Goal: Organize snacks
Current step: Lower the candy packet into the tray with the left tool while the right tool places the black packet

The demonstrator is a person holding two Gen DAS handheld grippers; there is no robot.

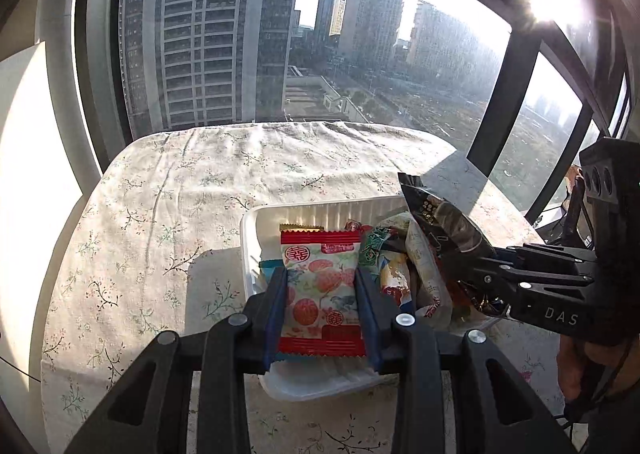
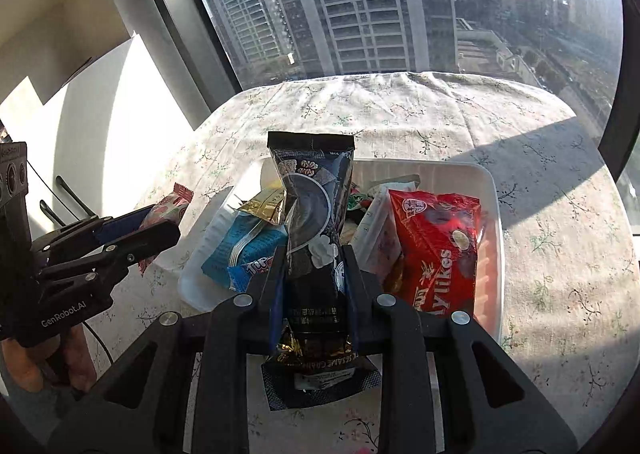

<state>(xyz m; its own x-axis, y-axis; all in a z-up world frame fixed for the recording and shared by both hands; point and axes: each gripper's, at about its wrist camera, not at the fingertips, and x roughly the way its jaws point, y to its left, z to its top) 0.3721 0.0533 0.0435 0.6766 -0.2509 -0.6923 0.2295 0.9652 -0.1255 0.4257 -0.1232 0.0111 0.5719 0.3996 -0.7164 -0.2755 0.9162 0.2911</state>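
- Judging by the white tray (image 2: 486,190), I'm partway through: it already holds a heap of packets, among them a red Yilkes bag (image 2: 436,250) on the right and a blue packet (image 2: 244,250) on the near left.
- The floral tablecloth (image 1: 168,190) beyond the tray is bare of snacks, so as far as I can see only the two packets in my tongs are left; what lies nearer to me is hidden.
- My left gripper (image 1: 322,294) is clenched narrowly on a red-and-white fruit-print packet (image 1: 320,286), held over the tray's near left.
- My right gripper (image 2: 316,278) pinches a tall black sesame packet (image 2: 312,214) at its crumpled waist, upright above the middle of the tray.
- Both still need setting down.
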